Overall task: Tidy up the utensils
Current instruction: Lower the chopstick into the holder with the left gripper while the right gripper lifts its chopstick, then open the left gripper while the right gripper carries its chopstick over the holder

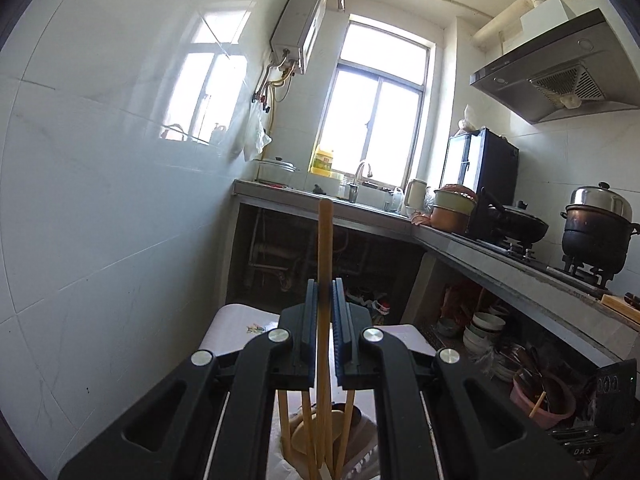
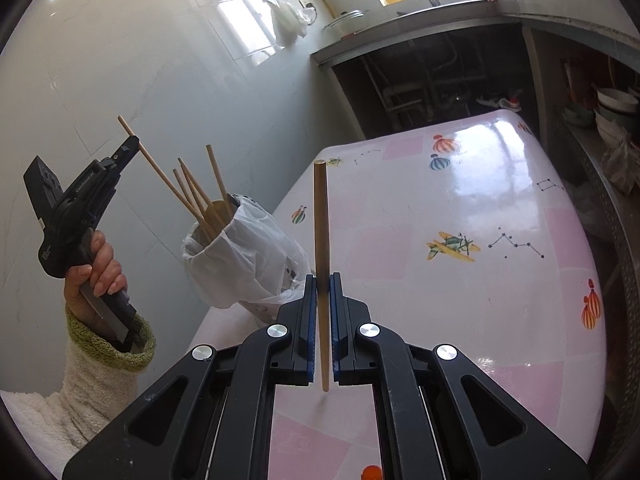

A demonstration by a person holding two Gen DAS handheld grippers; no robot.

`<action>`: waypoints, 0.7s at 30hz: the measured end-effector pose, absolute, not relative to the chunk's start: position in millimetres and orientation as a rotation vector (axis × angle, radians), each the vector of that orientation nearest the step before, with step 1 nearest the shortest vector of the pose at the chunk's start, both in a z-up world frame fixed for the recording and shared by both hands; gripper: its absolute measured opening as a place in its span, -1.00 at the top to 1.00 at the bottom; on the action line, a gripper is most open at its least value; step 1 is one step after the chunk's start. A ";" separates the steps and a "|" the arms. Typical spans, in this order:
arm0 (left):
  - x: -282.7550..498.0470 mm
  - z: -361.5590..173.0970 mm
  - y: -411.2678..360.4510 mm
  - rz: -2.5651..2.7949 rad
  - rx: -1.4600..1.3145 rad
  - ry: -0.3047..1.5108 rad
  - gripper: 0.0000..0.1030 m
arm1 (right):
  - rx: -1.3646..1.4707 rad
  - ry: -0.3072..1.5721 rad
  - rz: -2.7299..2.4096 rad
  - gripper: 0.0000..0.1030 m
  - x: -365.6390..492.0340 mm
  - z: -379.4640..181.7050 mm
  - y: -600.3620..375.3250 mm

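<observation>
My left gripper (image 1: pixel 325 285) is shut on a wooden chopstick (image 1: pixel 325 240) that stands upright between its pads. Under it are several more chopsticks and a wooden spoon (image 1: pixel 304 440). In the right wrist view the left gripper (image 2: pixel 132 145) is raised at the left, held by a hand. Its slanted chopstick (image 2: pixel 160 168) reaches down into the mouth of the utensil holder (image 2: pixel 240 256), which is wrapped in a white plastic bag and stands at the table's left edge. My right gripper (image 2: pixel 322 279) is shut on another chopstick (image 2: pixel 321 220), held upright above the pink patterned table (image 2: pixel 460 300).
A tiled wall (image 2: pixel 160 60) runs close along the table's left side. Beyond the table stands a counter (image 1: pixel 500 264) with a stove, pots and a sink under the window. Bowls are stacked on the shelf (image 1: pixel 484 328) below it. A small orange thing (image 2: pixel 372 471) lies at the table's near edge.
</observation>
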State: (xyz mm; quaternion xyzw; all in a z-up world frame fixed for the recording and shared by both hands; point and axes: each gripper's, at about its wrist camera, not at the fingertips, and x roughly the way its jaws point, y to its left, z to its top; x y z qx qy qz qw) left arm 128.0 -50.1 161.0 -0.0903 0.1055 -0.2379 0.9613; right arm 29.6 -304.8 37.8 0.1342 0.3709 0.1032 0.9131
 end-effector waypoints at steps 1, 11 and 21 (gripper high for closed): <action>129.1 155.1 -50.8 -0.483 -0.178 0.222 0.88 | 0.276 0.767 0.213 0.91 30.1 37.1 -304.6; 130.8 118.6 -59.1 -0.524 -0.114 0.332 0.88 | 0.267 0.763 0.210 0.91 30.2 39.6 -301.5; 124.1 93.5 -65.6 -0.535 -0.030 0.421 0.86 | 0.224 0.725 0.214 0.91 27.7 64.5 -290.8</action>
